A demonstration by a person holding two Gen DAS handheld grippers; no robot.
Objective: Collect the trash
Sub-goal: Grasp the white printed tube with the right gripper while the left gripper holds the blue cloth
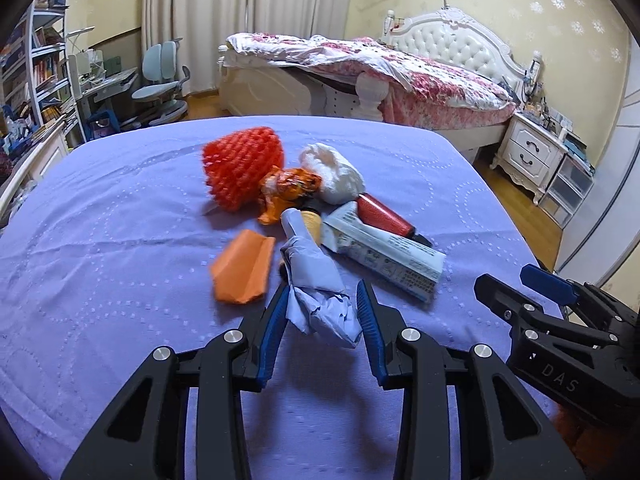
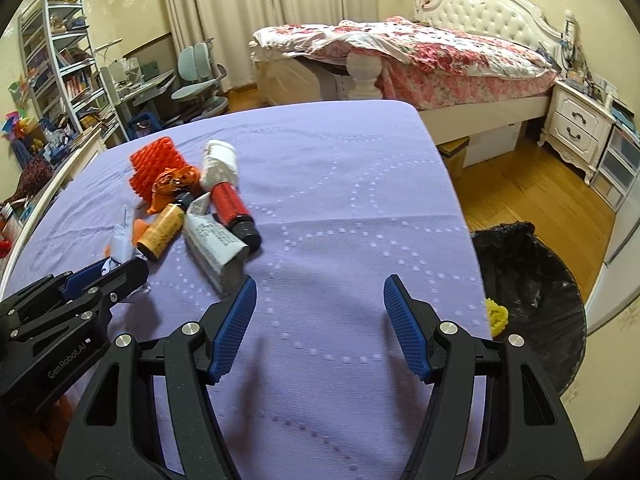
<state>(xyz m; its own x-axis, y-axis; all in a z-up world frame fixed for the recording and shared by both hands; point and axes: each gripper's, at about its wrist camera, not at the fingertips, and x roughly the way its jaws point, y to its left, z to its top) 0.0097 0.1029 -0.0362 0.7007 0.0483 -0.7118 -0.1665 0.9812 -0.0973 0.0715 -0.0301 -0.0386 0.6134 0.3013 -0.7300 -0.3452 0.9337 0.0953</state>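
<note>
Left wrist view shows a crumpled pale blue paper (image 1: 320,300), wrinkled and twisted at its far end, lying on the purple tablecloth (image 1: 120,240) at the near edge of a trash pile, beside an orange folded paper (image 1: 242,268) and a white box (image 1: 384,252). The left gripper (image 1: 322,304) has its blue pads on both sides of this paper, closed on it. In the right wrist view, the right gripper (image 2: 320,312) is wide open above bare cloth and holds nothing, near a black-lined trash bin (image 2: 532,276).
</note>
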